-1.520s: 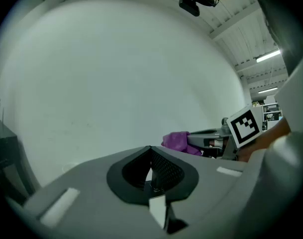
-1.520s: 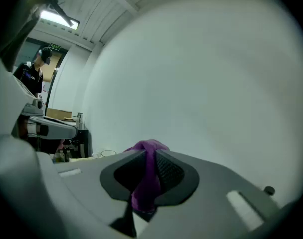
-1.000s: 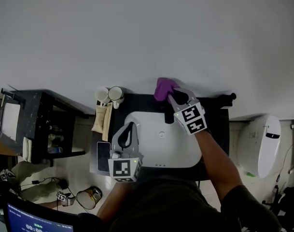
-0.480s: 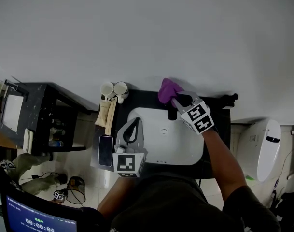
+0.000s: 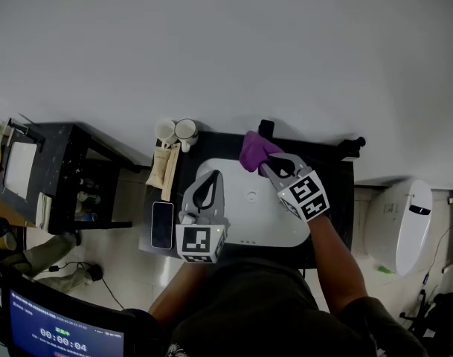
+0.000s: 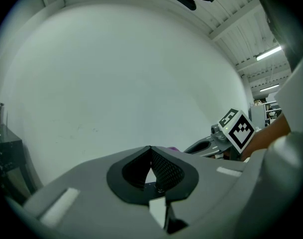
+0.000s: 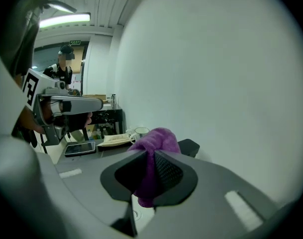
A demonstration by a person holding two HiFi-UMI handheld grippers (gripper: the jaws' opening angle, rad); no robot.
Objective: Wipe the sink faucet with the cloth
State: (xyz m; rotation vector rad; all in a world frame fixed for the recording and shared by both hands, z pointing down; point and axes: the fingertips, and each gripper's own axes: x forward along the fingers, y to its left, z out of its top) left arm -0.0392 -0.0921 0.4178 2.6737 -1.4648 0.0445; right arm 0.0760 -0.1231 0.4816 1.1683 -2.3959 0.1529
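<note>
Left tool, jaws together, empty; right tool tight on cloth.

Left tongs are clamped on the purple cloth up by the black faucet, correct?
No. It is the right tongs, not the left, that are clamped on the purple fabric cloth up by the black sink faucet; the right gripper view shows it. The left tongs are shut with nothing in them.
</note>
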